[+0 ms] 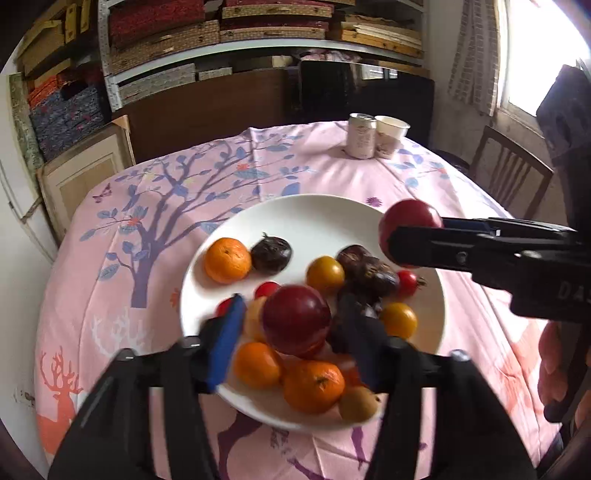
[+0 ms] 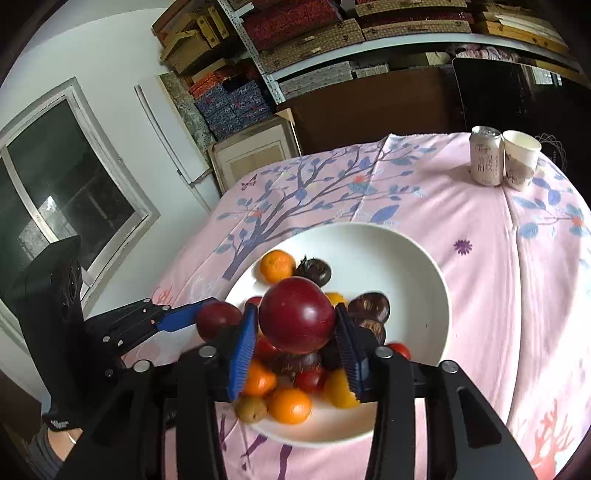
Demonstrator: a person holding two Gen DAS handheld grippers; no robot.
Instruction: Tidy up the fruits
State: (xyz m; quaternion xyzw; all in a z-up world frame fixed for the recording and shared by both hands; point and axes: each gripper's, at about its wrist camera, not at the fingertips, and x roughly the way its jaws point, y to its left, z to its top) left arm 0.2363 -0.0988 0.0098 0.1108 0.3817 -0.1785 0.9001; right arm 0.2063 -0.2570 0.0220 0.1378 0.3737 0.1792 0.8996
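A white plate (image 1: 317, 218) on the pink tablecloth holds several fruits: oranges (image 1: 228, 259), yellow fruits (image 1: 325, 274), small red tomatoes (image 1: 407, 283) and dark purple fruits (image 1: 270, 254). My left gripper (image 1: 295, 328) is shut on a dark red plum (image 1: 296, 319) above the plate's near side. My right gripper (image 2: 297, 328) is shut on another dark red plum (image 2: 297, 315) above the plate (image 2: 388, 251). The right gripper with its plum (image 1: 408, 218) shows at the right of the left wrist view. The left gripper with its plum (image 2: 218, 319) shows at the left of the right wrist view.
A drink can (image 1: 361, 136) and a paper cup (image 1: 390, 136) stand at the table's far side. A wooden chair (image 1: 509, 173) stands at the right. Shelves with boxes (image 1: 258, 33) line the wall behind. A framed panel (image 2: 255, 155) leans by the table's far left.
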